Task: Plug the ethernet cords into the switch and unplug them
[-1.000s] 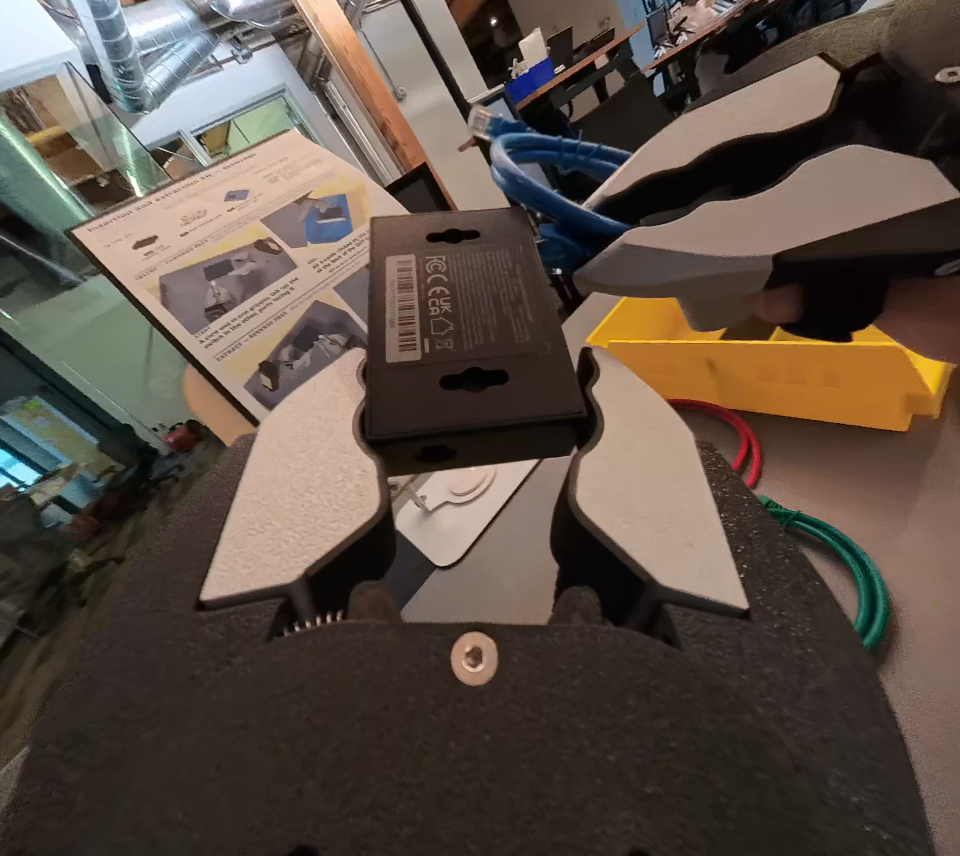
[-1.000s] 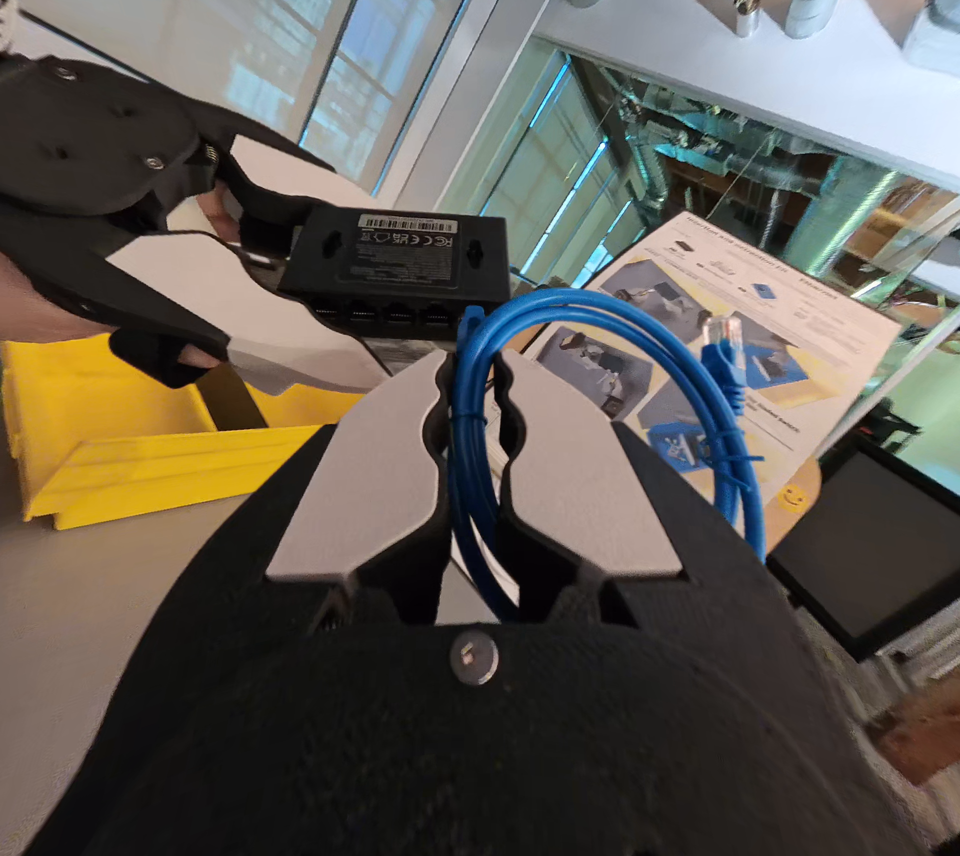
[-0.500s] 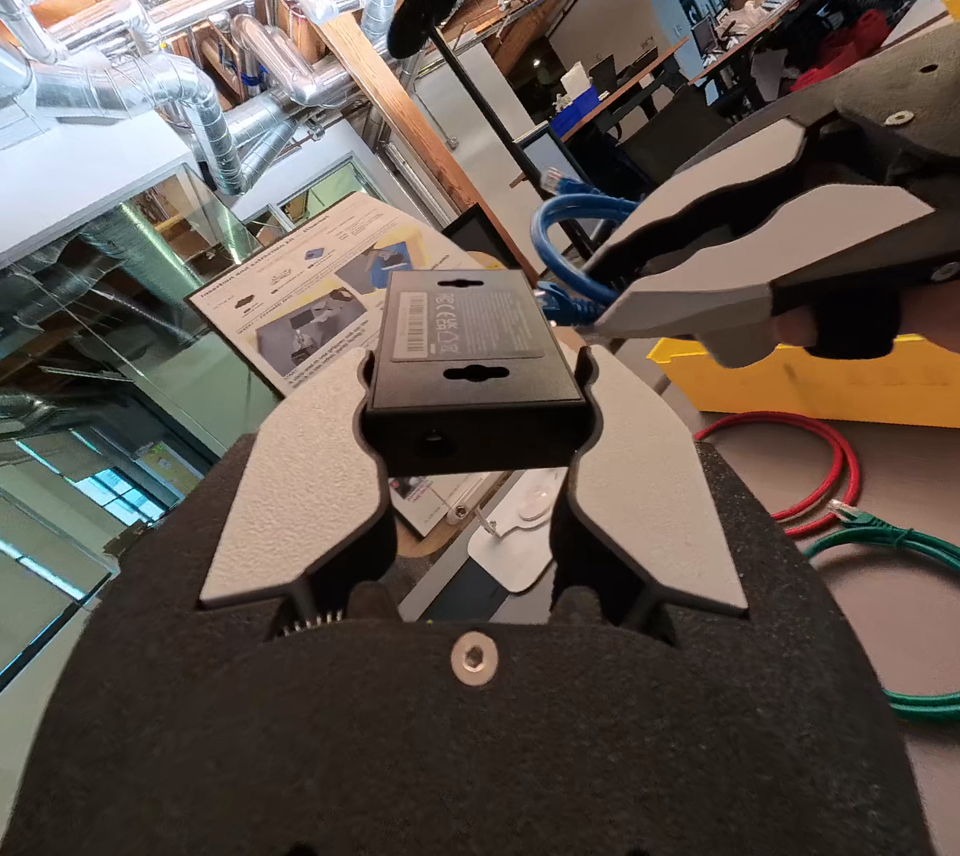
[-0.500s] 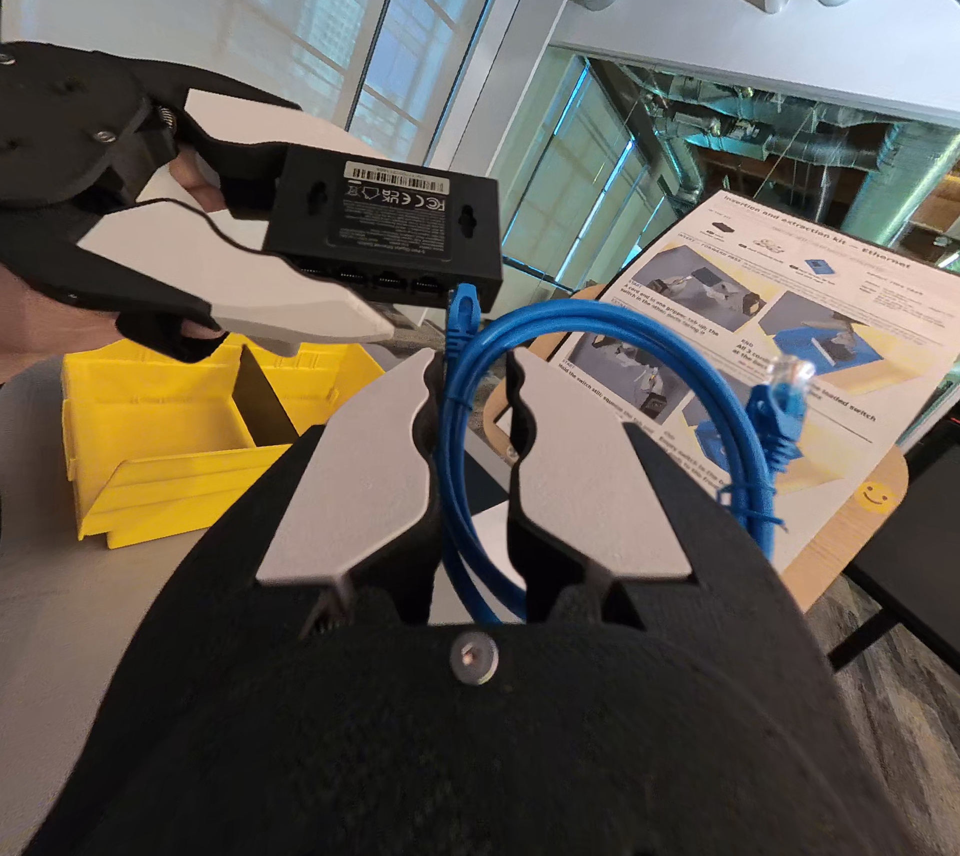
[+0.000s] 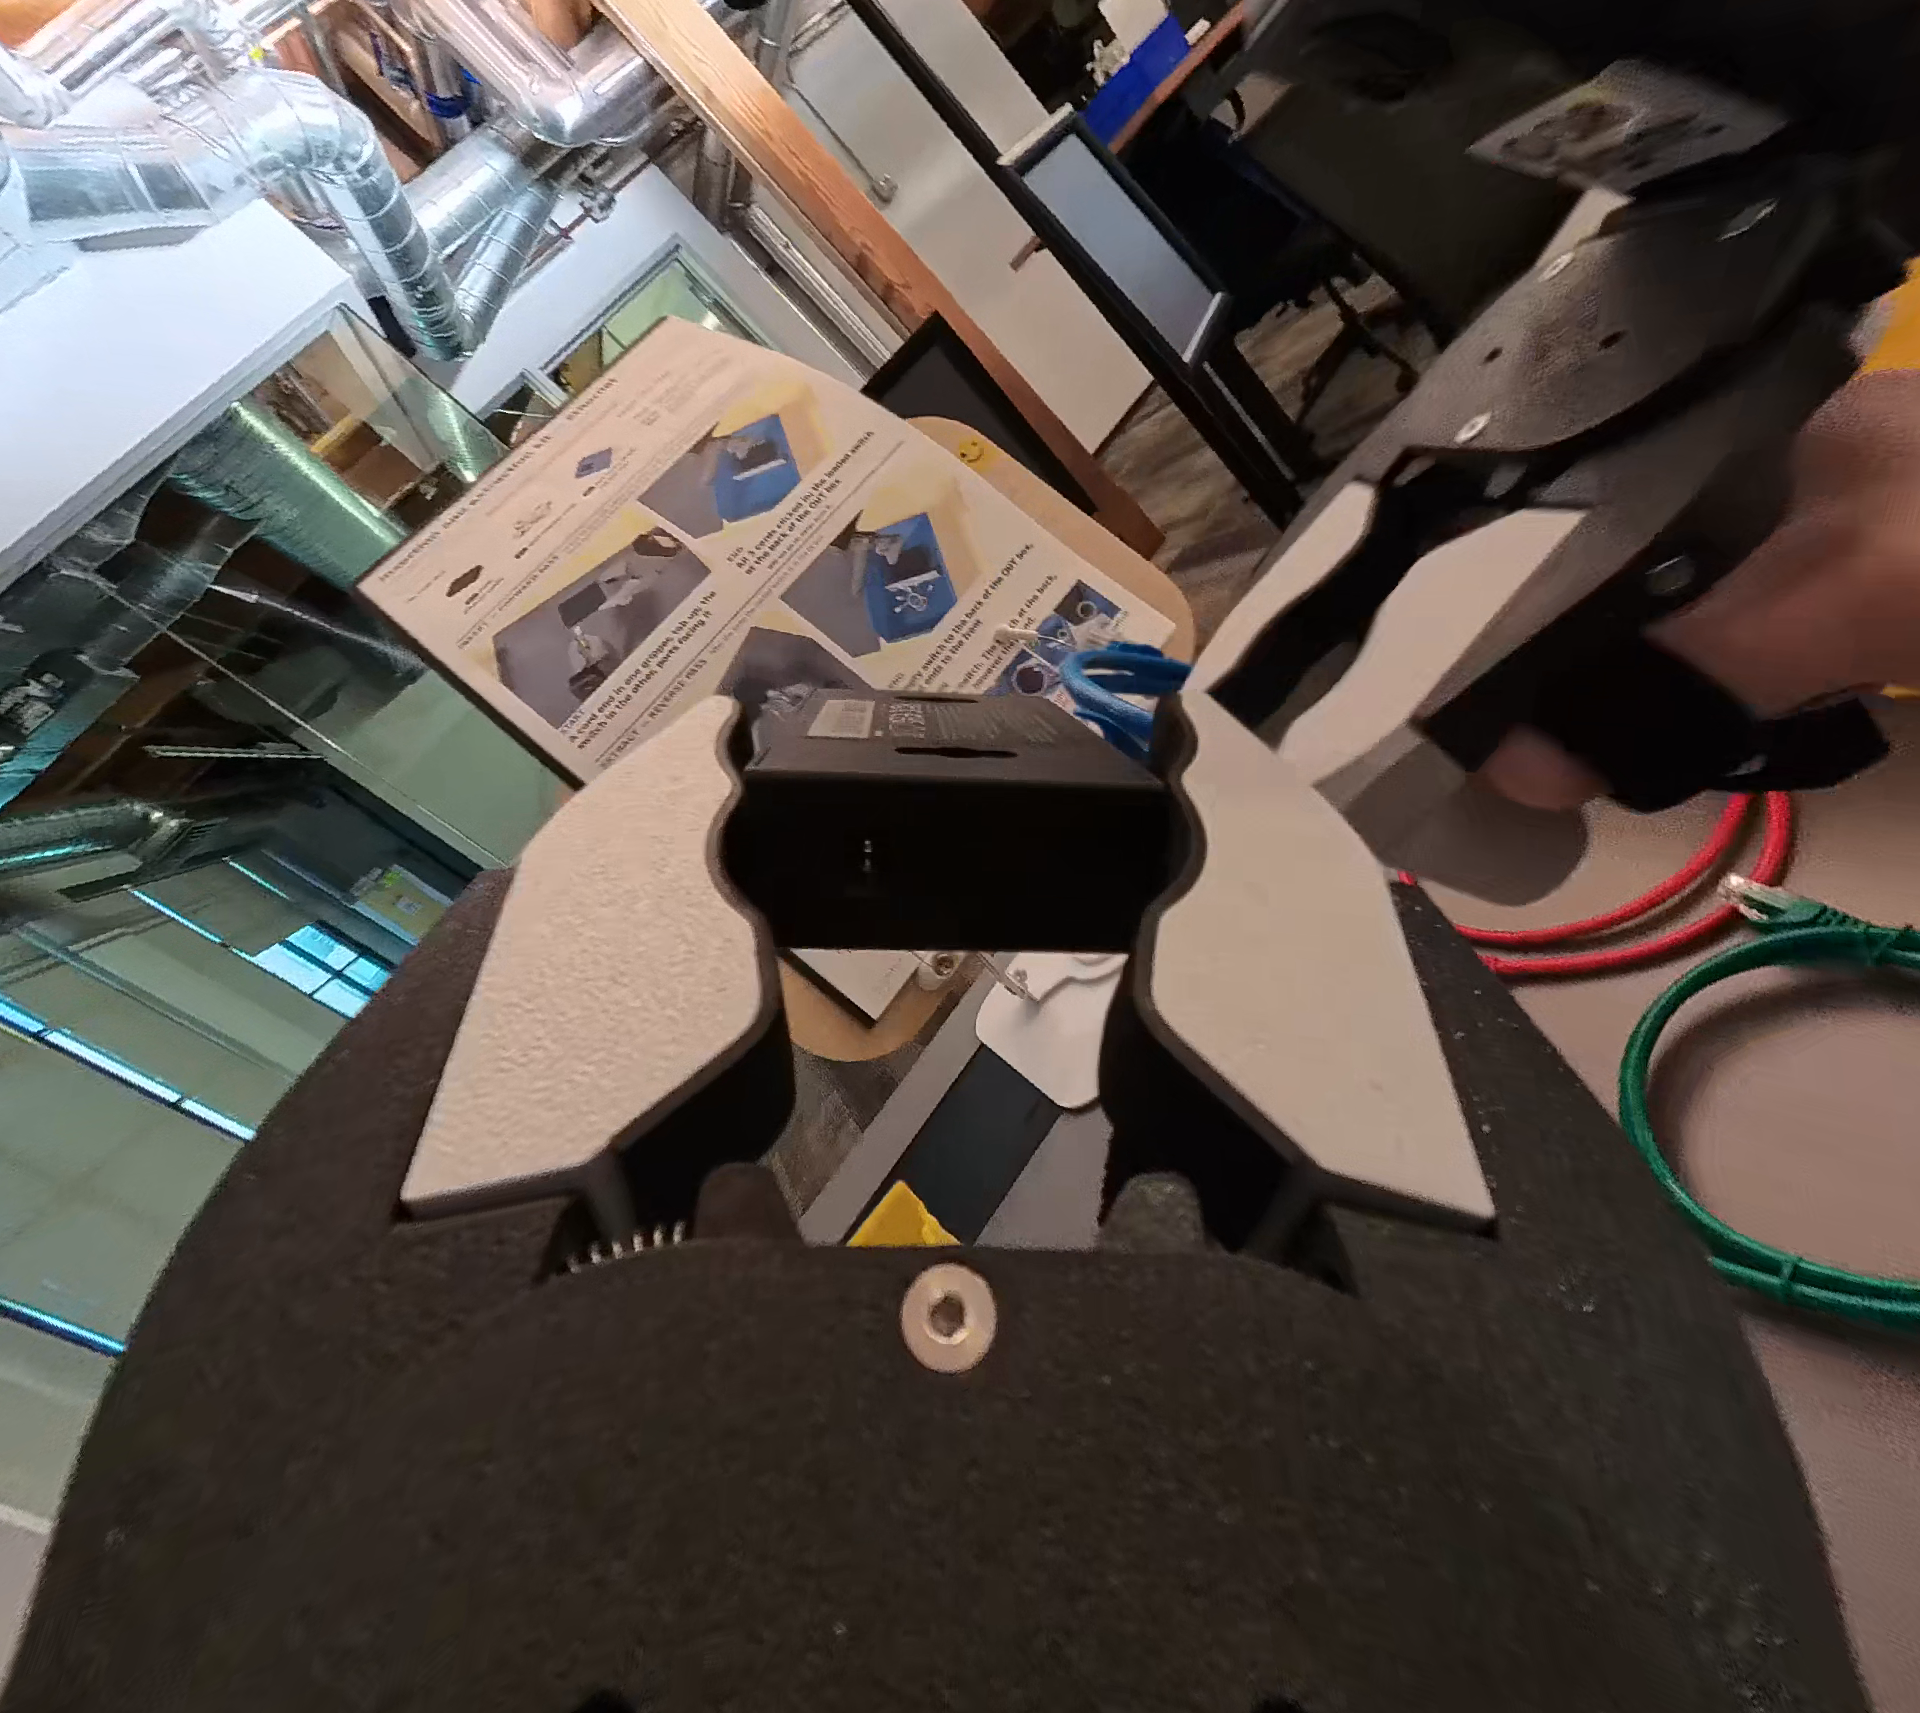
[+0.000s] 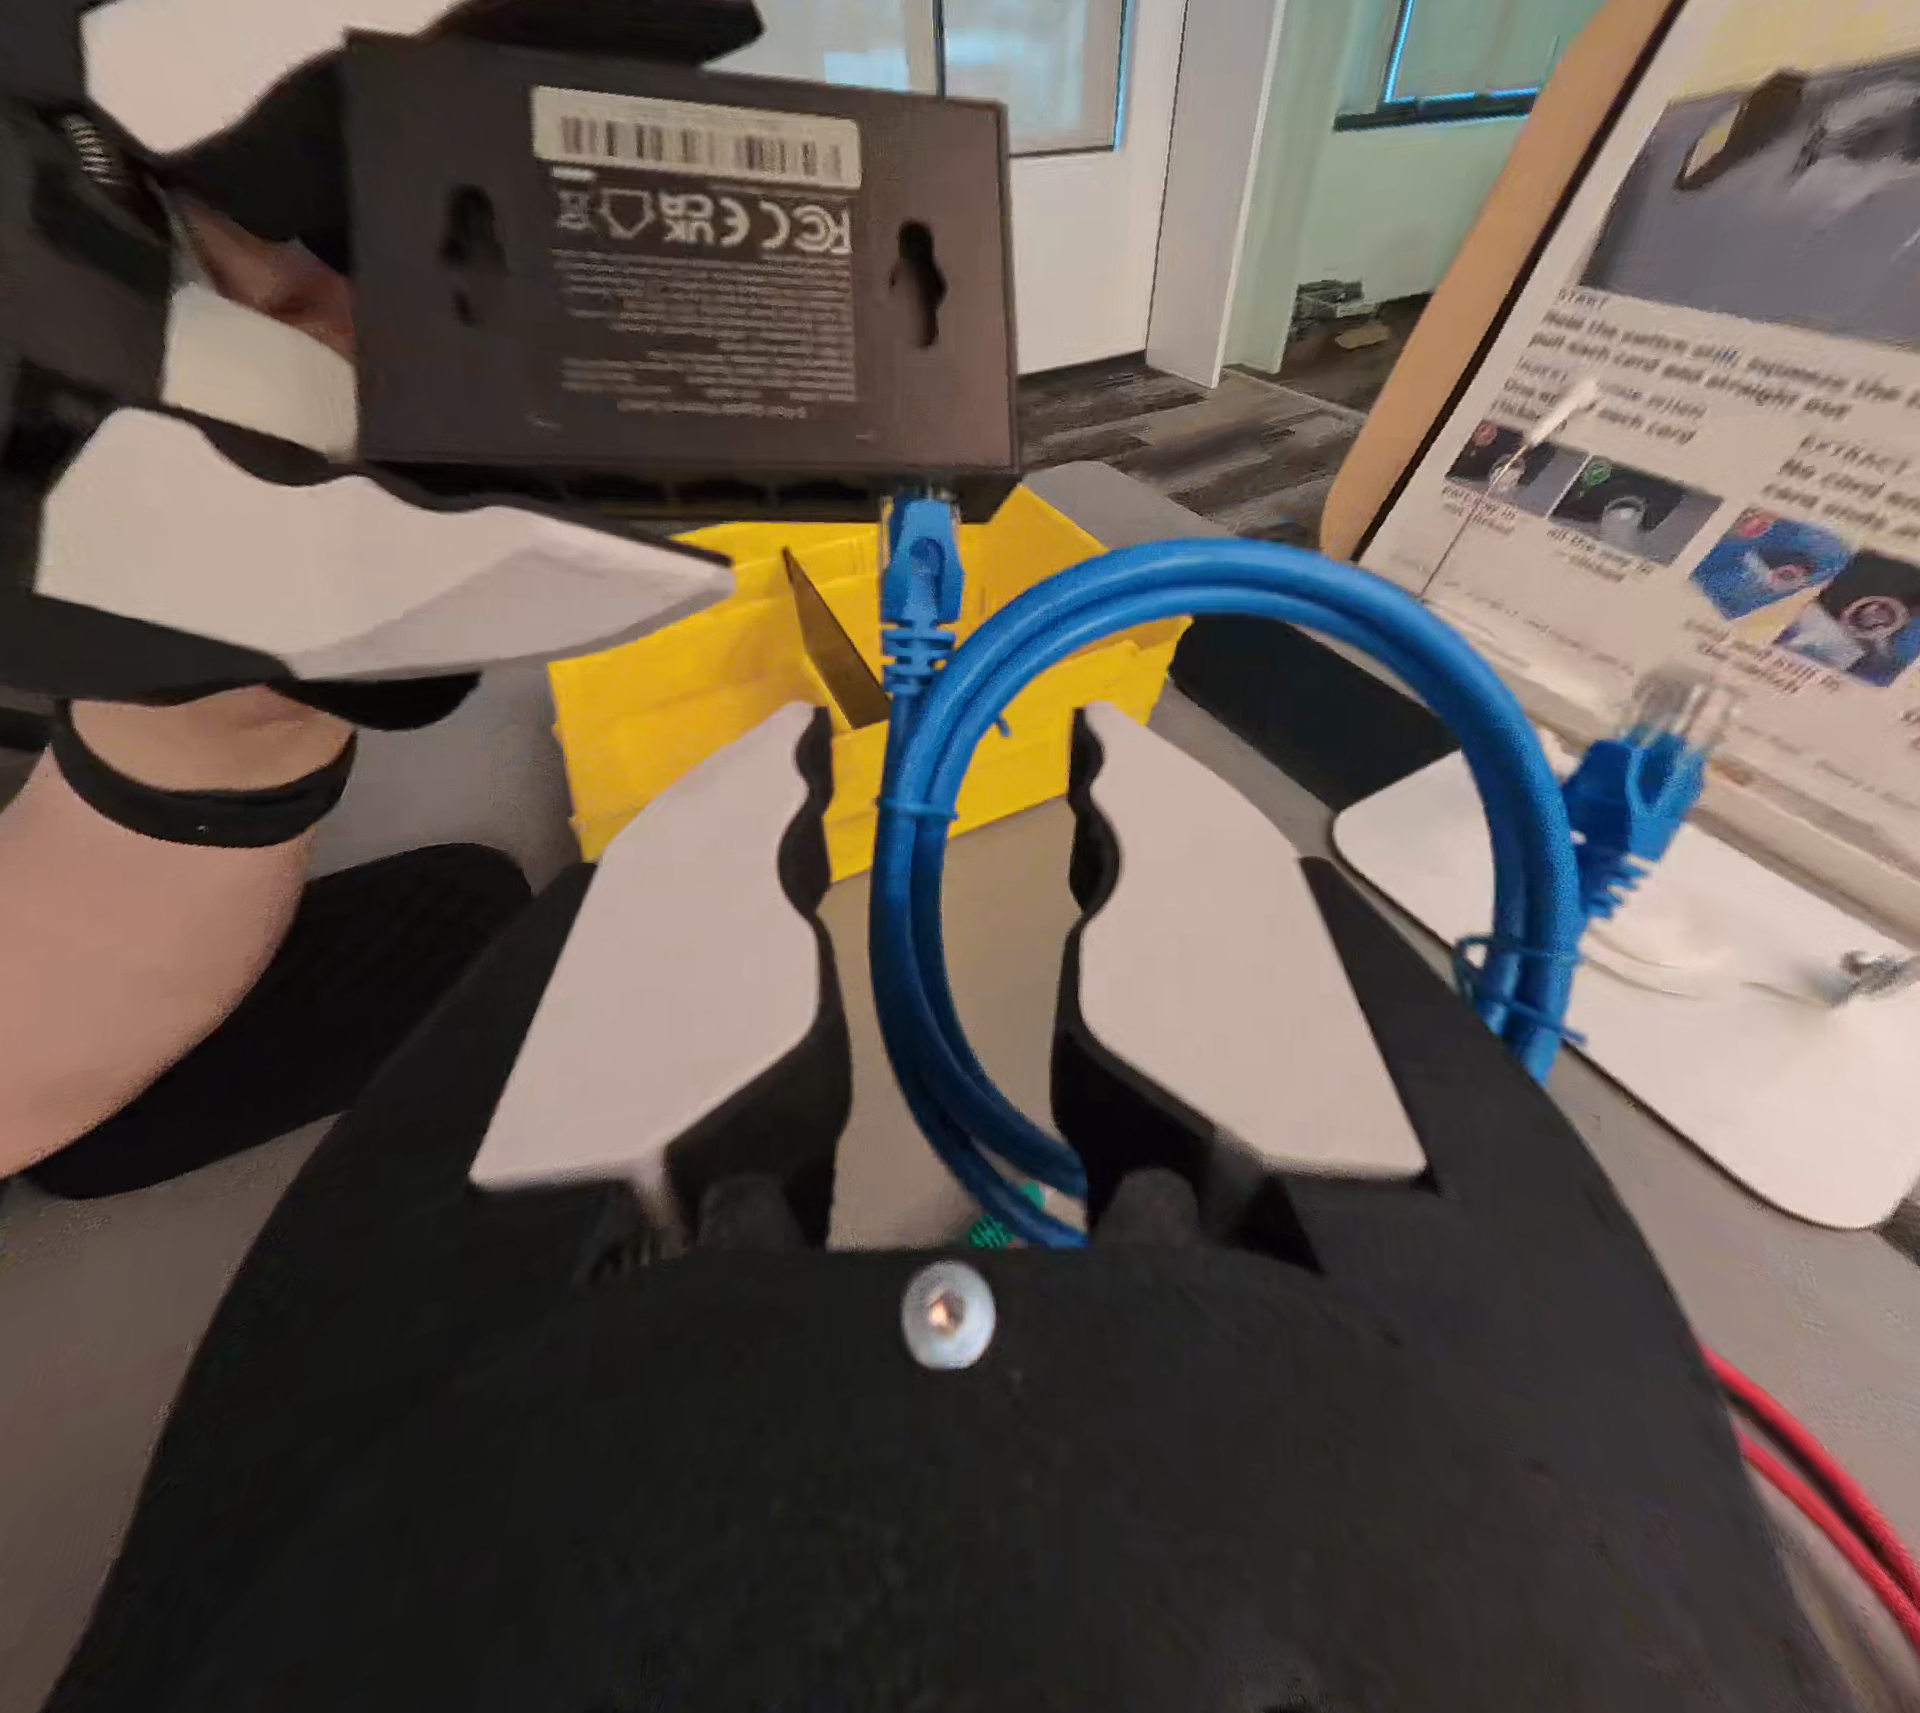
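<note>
While working outward from the right wrist lens, meet first the right gripper (image 6: 945,728), nearer than the switch (image 6: 675,261) and just below it, fingers spread apart and squeezing nothing. Note the blue ethernet cord (image 6: 1247,567) coiled loosely through that gap. Follow the cord up to its plug (image 6: 920,551), sitting at the port nearest the switch's right-hand corner; cannot tell whether latched or only part-way in. Find the switch itself lifted off the table, label side to the lens, clamped across its width in the closed left gripper (image 5: 951,728), at the end away from the plug. See the cord's free plug (image 6: 1636,780) dangling lower and right of the switch, a yellow bin (image 6: 707,728) below and behind the switch, and a propped instruction sheet (image 6: 1662,416) farther right of it. From the left wrist view, spot a red cord (image 5: 1662,894) and a green cord (image 5: 1683,1144) lying on the table right of the switch, both untouched.

Expect trouble, probably, from three causes: a half-seated plug dragged out by the hanging coil's weight; the coil snagging on a right finger and yanking the switch; the switch pivoting in its off-centre clamp under any push at the plugged end.
</note>
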`<state>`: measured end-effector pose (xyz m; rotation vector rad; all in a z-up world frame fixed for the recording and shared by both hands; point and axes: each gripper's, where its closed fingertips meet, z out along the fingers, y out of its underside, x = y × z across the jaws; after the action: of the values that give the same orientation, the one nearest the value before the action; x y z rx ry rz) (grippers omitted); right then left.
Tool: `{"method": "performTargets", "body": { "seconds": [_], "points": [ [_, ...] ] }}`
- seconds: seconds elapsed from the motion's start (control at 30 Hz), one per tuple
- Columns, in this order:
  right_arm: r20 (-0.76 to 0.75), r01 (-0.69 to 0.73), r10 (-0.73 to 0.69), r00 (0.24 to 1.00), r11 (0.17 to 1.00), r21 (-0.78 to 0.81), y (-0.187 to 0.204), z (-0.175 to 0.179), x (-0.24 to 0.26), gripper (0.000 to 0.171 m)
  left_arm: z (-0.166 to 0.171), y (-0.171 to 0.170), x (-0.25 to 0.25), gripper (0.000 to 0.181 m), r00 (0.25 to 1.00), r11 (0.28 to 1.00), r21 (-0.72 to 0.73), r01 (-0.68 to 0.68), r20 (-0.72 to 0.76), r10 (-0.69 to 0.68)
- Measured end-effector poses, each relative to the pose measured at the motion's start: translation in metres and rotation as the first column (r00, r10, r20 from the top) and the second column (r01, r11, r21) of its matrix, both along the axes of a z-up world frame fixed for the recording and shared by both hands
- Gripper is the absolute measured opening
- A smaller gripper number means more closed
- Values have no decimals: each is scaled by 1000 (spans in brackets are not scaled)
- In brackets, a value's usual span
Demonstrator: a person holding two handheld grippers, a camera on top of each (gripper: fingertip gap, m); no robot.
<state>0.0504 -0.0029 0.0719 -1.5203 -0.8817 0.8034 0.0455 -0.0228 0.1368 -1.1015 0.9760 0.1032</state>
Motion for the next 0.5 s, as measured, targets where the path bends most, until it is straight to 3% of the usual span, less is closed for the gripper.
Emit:
{"method": "performTargets", "body": {
  "seconds": [0.03,0.1,0.2,0.3,0.43,0.5],
  "points": [
    [-9,-19,19,1000,1000,-10,1,-3,-2,21,-3,0,3,73,1000,1000,-11,6,-11,-6],
    [-16,-32,32,999,999,-1,1,-5,-1,12,-8,4,4,73,1000,999,-37,-4,-27,3],
    [40,40,-43,998,996,74,5,0,9,10,-16,12,-1,73,1000,993,-114,-10,-14,8],
    [143,58,-63,988,998,38,2,-2,17,10,-20,9,-4,83,986,999,7,-43,-163,44],
    [238,111,-94,967,992,-61,1,-11,34,10,-39,13,0,60,912,977,192,-87,-379,156],
    [269,135,-100,958,984,-117,2,-16,43,10,-49,19,2,58,881,968,228,-100,-433,193]
  ]
}}
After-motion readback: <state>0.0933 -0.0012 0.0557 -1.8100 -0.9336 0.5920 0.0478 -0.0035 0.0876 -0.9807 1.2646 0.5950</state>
